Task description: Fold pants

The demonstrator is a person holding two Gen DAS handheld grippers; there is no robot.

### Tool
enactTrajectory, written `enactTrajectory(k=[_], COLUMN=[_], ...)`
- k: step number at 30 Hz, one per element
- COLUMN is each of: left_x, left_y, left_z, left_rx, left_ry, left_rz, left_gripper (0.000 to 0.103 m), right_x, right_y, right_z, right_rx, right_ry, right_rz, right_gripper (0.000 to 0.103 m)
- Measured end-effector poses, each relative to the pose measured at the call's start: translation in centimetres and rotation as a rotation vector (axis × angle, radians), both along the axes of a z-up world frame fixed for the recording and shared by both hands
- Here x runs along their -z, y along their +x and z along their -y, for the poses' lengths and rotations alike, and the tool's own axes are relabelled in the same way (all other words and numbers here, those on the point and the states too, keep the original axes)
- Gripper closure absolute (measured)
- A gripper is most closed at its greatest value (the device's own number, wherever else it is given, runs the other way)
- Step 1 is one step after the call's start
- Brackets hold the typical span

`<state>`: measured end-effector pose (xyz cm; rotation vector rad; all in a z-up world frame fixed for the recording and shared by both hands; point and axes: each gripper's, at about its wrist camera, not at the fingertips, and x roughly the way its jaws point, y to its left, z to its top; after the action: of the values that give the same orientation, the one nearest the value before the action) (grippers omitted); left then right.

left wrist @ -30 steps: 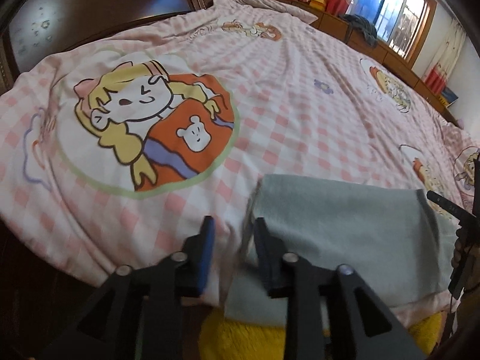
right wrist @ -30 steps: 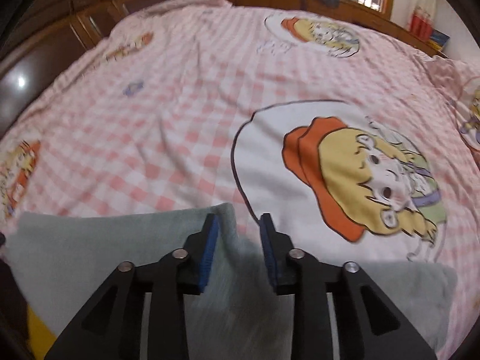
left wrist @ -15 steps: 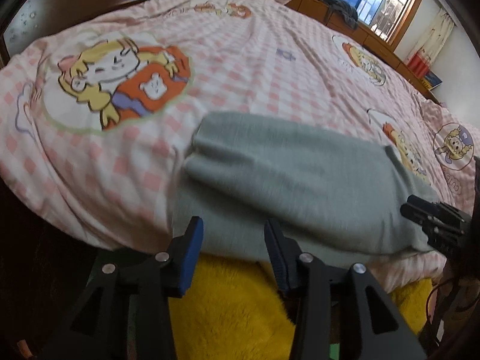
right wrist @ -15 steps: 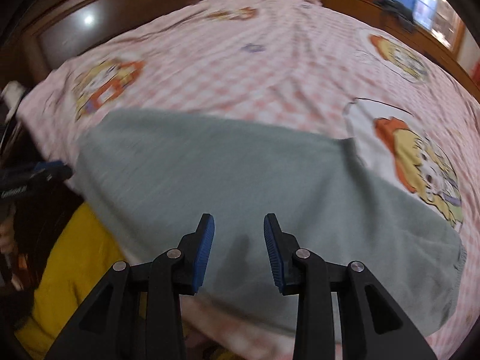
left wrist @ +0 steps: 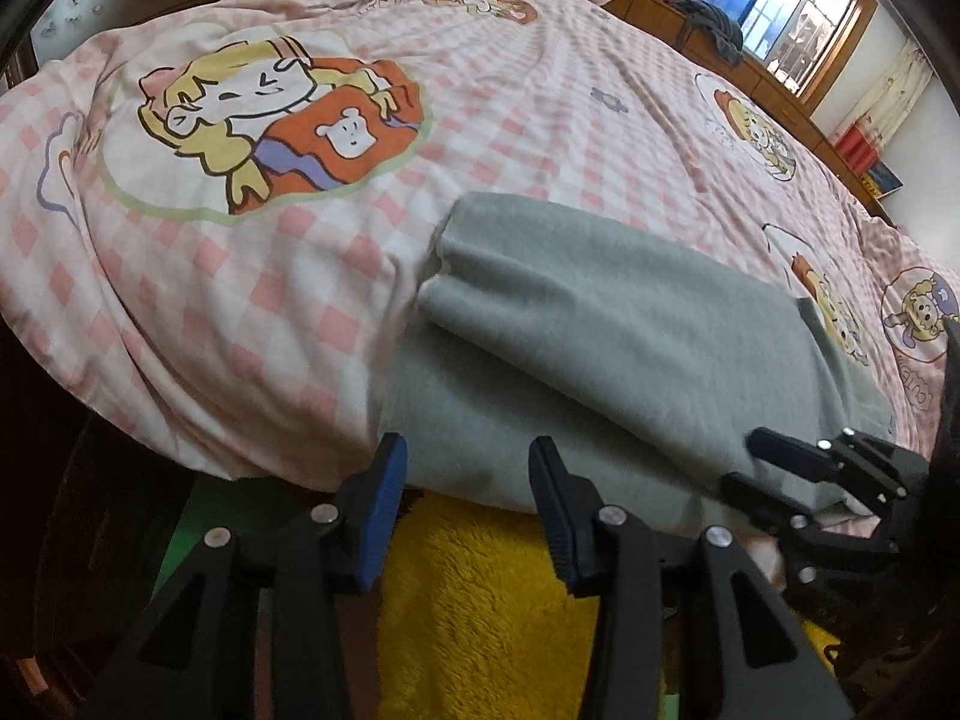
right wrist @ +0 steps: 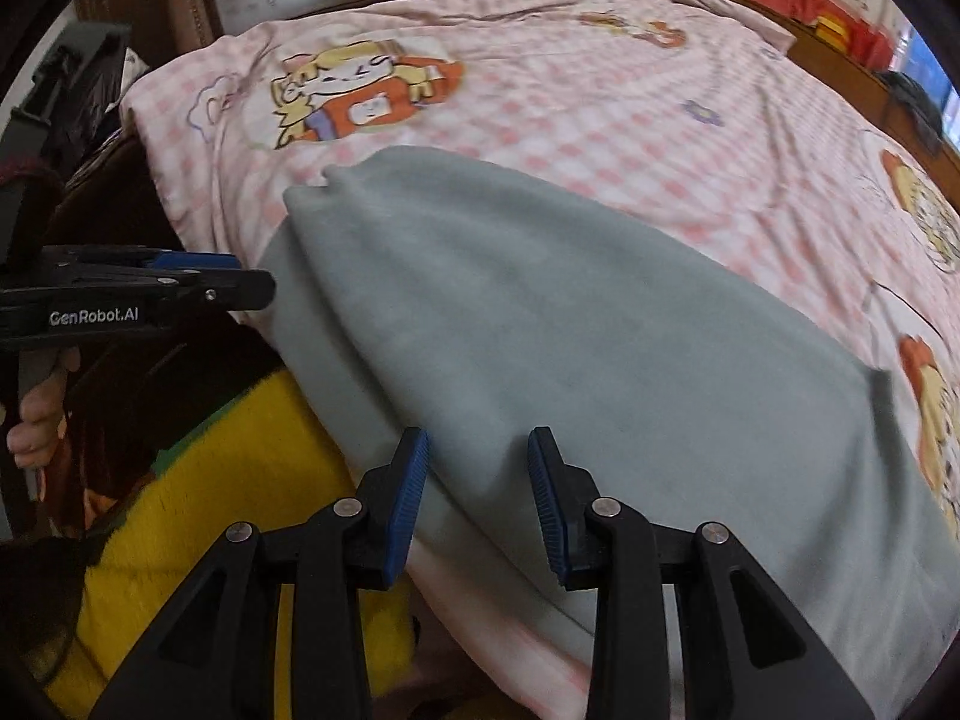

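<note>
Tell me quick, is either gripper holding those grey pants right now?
Left gripper: open, holding nothing.
Right gripper: open, over the grey pants, gripping nothing.

A wide bed [left wrist: 540, 90] carries everything, spread with a pink-and-white checked quilt [right wrist: 600, 78] printed with round cartoon pictures of a yellow-haired child. Directly on the quilt, near the bed's front edge, lie the grey pants [left wrist: 600, 324], folded into a long flat band, their near layer draping slightly over that edge above a yellow fleece [left wrist: 480, 600].
</note>
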<state>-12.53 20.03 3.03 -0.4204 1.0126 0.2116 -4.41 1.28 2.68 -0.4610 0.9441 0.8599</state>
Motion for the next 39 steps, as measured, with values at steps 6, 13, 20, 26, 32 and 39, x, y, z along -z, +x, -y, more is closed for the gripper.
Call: enactTrajectory(k=[6,13,20,26,32,39], left_x=[-0.3,-0.9,-1.3,-2.0,-3.4,-3.5], left_y=[-0.2,-0.3,0.2,2.2,5.6,10.5], left_z=[-0.6,-0.8,-0.4,0.6,1.2,0.5], left_rx=[-0.013,-0.018,-0.009,0.029,0.047,0.035], left_ry=[-0.018,-0.015,-0.031,-0.038,-0.082,-0.108], left_rz=[0.021,0.041,0.062,0.107,0.182,0.19], left_gripper=[0.059,0.059,0.059,0.059,0.059,0.059], right_x=[0.8,0.0,0.1,2.2,0.8,-2.5], right_y=[0.3,3.2,8.8,12.1,11.4,7.7], right_z=[-2.5,-1.4,2.2,4.7,5.4,9.6], right_rx=[-0.037,0.019,0.235,0.388,0.406,0.43], right_ry=[-0.027,0.109,0.328,0.426,0.384,0.31], right_rz=[0.046,-0.098,-0.327,-0.469,-0.457,-0.226], right_gripper=[0.068,0.088,0.088,0.088,0.082,0.064])
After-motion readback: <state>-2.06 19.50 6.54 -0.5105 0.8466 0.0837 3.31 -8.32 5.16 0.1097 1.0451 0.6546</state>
